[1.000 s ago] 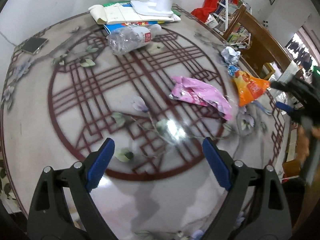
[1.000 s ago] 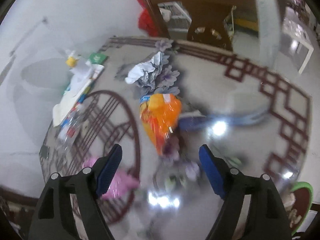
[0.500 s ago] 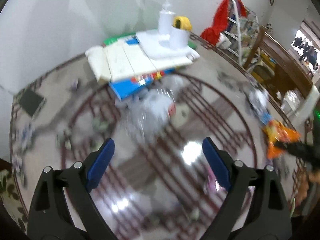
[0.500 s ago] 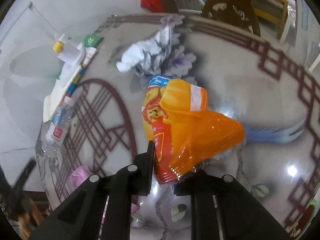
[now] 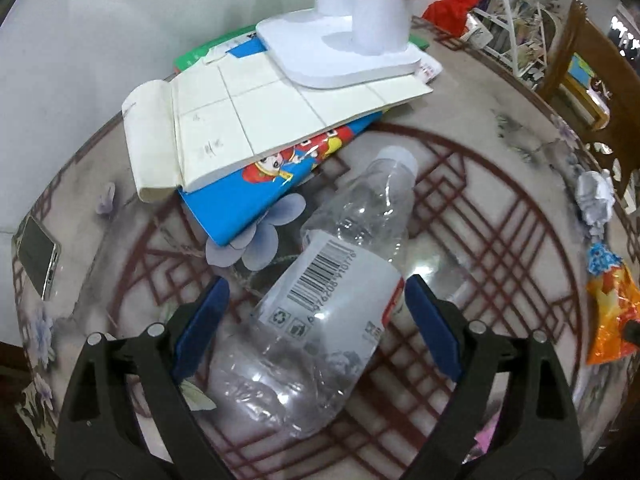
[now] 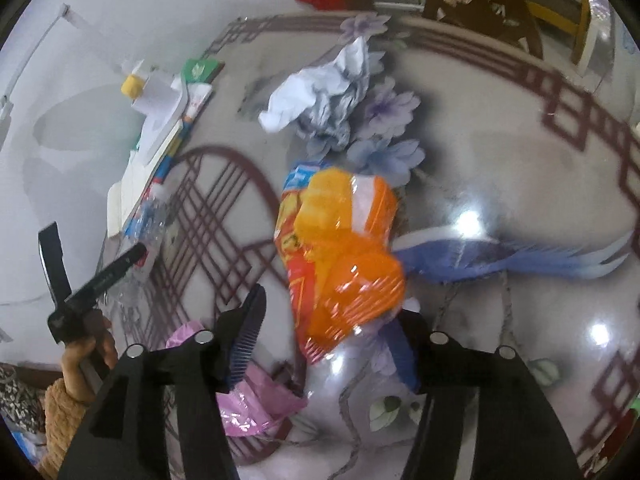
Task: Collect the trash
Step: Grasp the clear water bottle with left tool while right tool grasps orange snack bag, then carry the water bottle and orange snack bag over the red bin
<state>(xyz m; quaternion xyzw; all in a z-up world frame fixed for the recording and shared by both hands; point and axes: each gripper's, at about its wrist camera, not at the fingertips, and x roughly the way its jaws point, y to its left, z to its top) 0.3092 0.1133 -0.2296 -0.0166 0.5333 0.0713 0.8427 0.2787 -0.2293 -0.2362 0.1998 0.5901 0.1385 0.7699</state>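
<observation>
Left gripper (image 5: 316, 328) wide open, straddling the bottle; right gripper (image 6: 324, 340) has just been reopening around the snack bag.

Left swung in from bare table over the crumpled clear plastic bottle (image 5: 332, 300), cap at 1 o'clock, pads not pressing: grasp looks next. Right jaws part-open, glossy orange foil snack bag (image 6: 340, 256) between them at 12 o'clock, likely a regrip. Crumpled paper (image 6: 320, 92) beyond, pink wrapper (image 6: 256, 396) at 7.
</observation>
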